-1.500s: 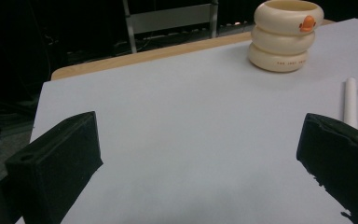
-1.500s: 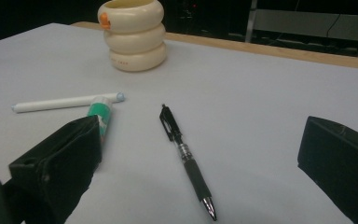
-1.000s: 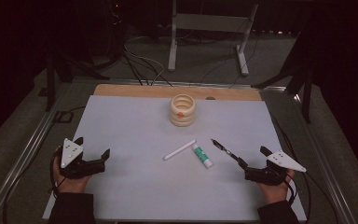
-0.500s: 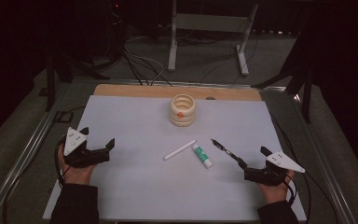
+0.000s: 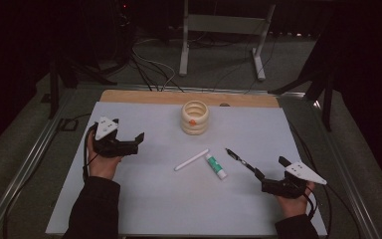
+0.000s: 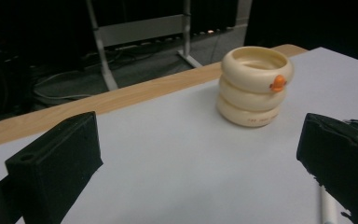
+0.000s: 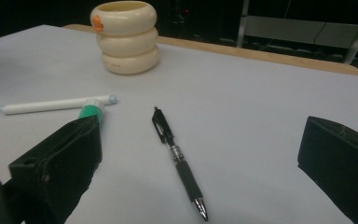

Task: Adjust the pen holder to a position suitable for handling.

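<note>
A cream holder (image 5: 195,117) made of three stacked rings with an orange dot stands at the back middle of the white sheet (image 5: 144,199). In front of it lie a white pen (image 5: 191,160), a white tube with a green cap (image 5: 215,166) and a black pen (image 5: 238,158). My left gripper (image 5: 138,142) hovers open at the left, pointing toward the holder (image 6: 254,86); its jaws (image 6: 196,158) hold nothing. My right gripper (image 5: 271,168) rests open at the front right, with the black pen (image 7: 179,163) lying ahead between its jaws (image 7: 200,144), untouched.
A wooden strip (image 5: 179,97) runs along the table's far edge. Beyond it are a metal stand (image 5: 221,30) and cables on the floor. Metal rails border the table at left and right. The white pen (image 7: 51,106) and green-capped tube (image 7: 92,111) lie left of the right gripper.
My left gripper has moved forward and toward the middle of the table, staying open. The right gripper and the objects have not moved.
</note>
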